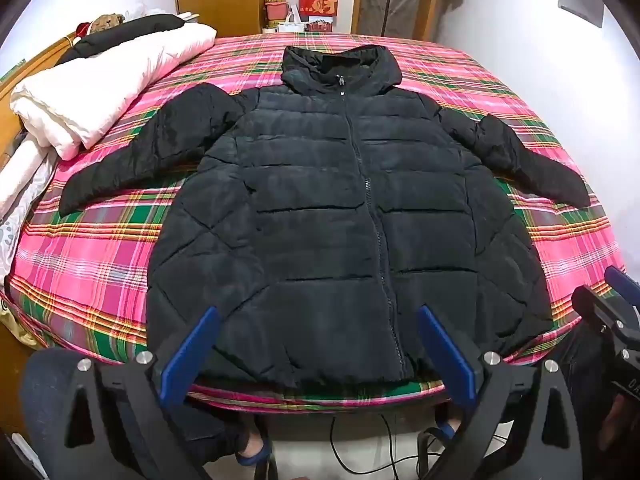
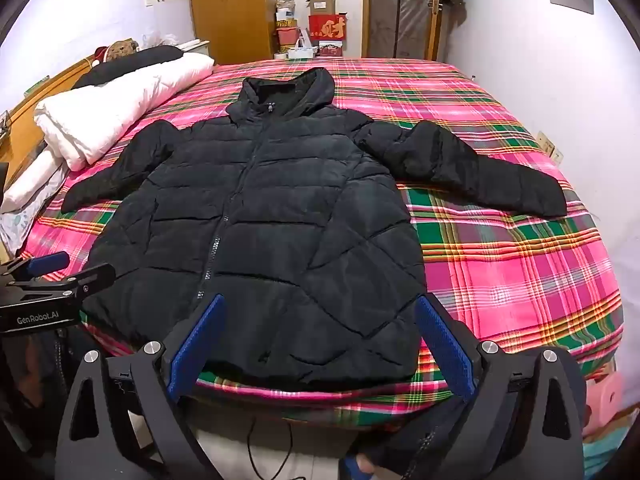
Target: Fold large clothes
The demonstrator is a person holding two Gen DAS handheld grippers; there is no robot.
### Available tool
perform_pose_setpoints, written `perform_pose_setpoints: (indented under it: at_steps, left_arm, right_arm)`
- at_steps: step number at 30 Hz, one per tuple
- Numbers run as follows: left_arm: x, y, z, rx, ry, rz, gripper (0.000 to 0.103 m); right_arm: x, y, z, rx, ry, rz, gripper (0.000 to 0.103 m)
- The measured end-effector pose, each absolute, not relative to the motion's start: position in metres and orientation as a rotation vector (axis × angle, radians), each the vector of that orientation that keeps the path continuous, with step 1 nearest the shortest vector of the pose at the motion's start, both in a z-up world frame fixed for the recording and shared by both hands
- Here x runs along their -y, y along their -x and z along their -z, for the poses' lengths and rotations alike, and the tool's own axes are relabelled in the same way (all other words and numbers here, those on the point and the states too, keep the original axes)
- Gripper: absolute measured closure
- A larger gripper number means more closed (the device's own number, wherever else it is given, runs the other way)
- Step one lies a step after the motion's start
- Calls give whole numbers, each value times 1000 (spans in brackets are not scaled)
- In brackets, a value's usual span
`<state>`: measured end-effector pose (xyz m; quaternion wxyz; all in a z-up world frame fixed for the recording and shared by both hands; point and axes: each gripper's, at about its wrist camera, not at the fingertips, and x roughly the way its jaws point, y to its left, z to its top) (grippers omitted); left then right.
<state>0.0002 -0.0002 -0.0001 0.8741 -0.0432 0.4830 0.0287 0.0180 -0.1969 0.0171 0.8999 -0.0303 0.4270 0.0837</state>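
- A black puffer jacket (image 1: 344,216) lies front up and spread flat on the plaid bedsheet (image 1: 92,264), zipped closed, with its hood (image 1: 340,66) toward the far side of the bed.
- Both sleeves are stretched outward from the jacket's body: one sleeve (image 1: 148,152) reaches toward the folded white quilt (image 1: 108,84), the other sleeve (image 2: 476,168) lies on bare plaid well apart from it.
- The jacket's hem sits just inside the near edge of the bed.
- The left gripper (image 1: 318,320) hangs over the hem with its blue pads (image 1: 192,354) spread wide; nothing is between them and they look clear of the fabric.
- The right gripper (image 2: 320,308) is likewise wide apart above the hem, on the side of the jacket away from the quilt, empty.
- A dark pillow or garment (image 2: 132,62) rests on the quilt; at this distance it is hard to say which.
- Stacked boxes (image 2: 326,20) stand beyond the hood, past the far edge of the bed.
- A blue slipper (image 1: 252,454) shows on the floor below the hem.
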Motion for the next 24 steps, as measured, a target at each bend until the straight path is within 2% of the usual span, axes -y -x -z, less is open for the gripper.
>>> perform_pose_setpoints:
  at_steps: [24]
  left_arm:
    - [-1,3,-1,-1003,74,-69,3]
  right_arm:
    - [197,-22,-15,-888,60,-176,8]
